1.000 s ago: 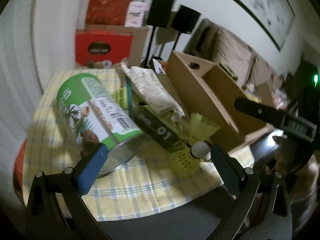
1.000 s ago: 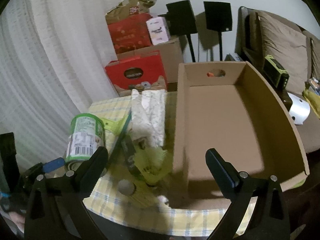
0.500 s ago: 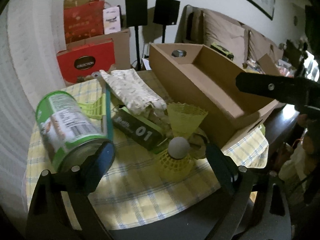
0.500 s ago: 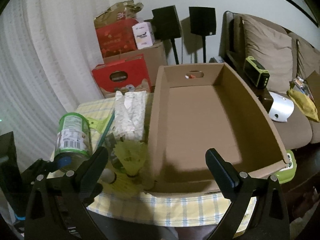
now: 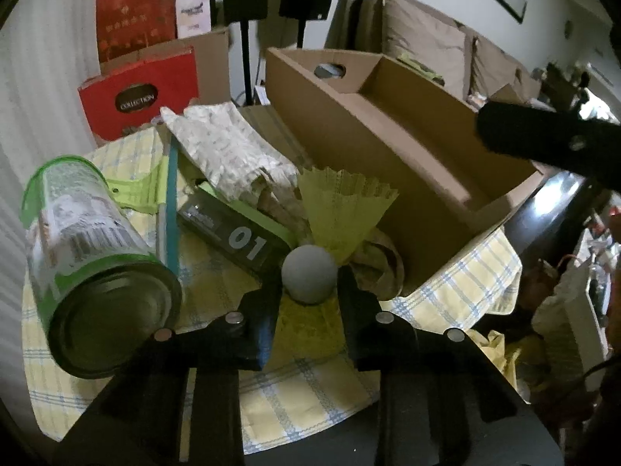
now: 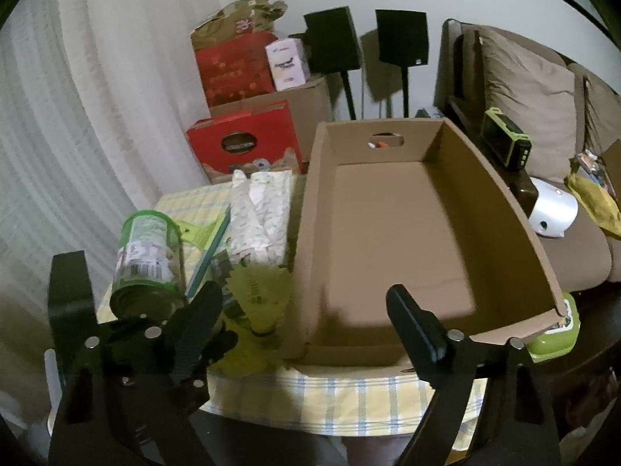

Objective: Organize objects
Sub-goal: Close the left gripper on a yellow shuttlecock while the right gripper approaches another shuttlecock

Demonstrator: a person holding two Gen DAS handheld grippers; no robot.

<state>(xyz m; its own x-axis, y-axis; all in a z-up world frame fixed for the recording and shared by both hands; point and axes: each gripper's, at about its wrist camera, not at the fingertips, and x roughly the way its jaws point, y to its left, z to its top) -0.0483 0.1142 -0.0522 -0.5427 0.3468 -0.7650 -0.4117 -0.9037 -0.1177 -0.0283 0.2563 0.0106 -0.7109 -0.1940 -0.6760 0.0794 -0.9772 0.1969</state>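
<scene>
In the left wrist view, my left gripper (image 5: 308, 301) is closing its jaws on a yellow shuttlecock (image 5: 308, 279) lying on the checked tablecloth (image 5: 310, 400). Both fingers sit against its grey cork. A second yellow shuttlecock (image 5: 345, 209) stands skirt-up just behind it. A green can (image 5: 89, 233) lies on its side to the left, beside a dark box marked 01 (image 5: 236, 233) and a patterned white pouch (image 5: 229, 155). My right gripper (image 6: 306, 297) hangs over the near end of the empty cardboard box (image 6: 504, 209); its jaws are narrowing with nothing between them.
Red gift boxes (image 6: 244, 143) and two speakers on stands (image 6: 401, 39) stand behind the table. A sofa with cushions (image 6: 524, 89) runs along the right. A green lidded container (image 6: 555, 334) sits at the box's near right corner.
My left gripper moved in over the lying shuttlecock and its wide jaws came together around the cork. The right gripper's jaws narrowed somewhat while the hand stayed in place.
</scene>
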